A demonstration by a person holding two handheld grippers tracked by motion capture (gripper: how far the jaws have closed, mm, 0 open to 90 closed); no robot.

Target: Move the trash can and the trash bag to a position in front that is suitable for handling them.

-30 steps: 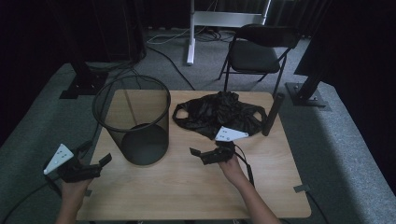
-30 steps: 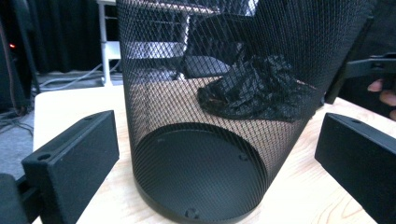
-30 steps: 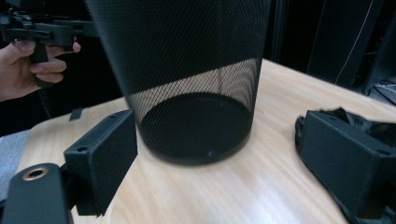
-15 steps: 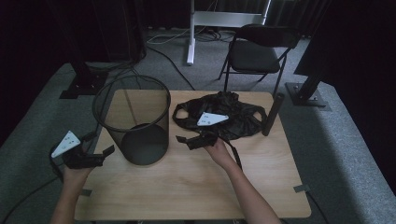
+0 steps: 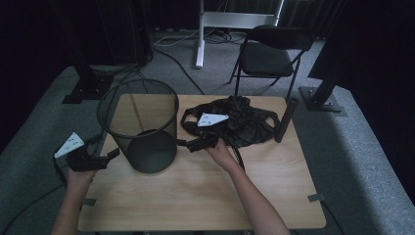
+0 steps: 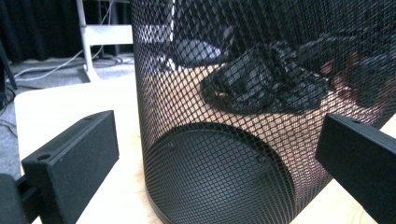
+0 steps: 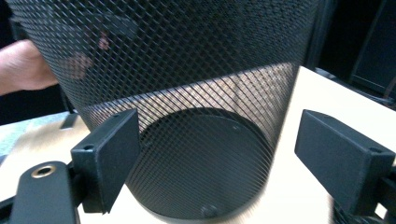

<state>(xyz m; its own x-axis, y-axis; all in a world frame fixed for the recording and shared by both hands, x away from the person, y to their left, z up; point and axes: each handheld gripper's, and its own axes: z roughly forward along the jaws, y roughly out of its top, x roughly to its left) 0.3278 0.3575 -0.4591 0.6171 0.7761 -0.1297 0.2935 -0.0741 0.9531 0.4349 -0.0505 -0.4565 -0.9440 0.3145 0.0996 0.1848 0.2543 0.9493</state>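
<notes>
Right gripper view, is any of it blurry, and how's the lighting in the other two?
Right gripper view: the mesh bin is smeared at its base, fingers fairly sharp. High view: dim, dark surroundings, table evenly lit. Left gripper view: brighter, mesh crisp.

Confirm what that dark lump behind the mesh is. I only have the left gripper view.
Observer: It is a black bag, lying on the table outside the wire bin, to its right in the high view.
Operator: Where's the right tool?
Observer: The right tool sits between bin and bag, pointing at the bin.
Operator: Open?
Observer: Yes; in the right gripper view its jaws stand wide apart, empty.
</notes>
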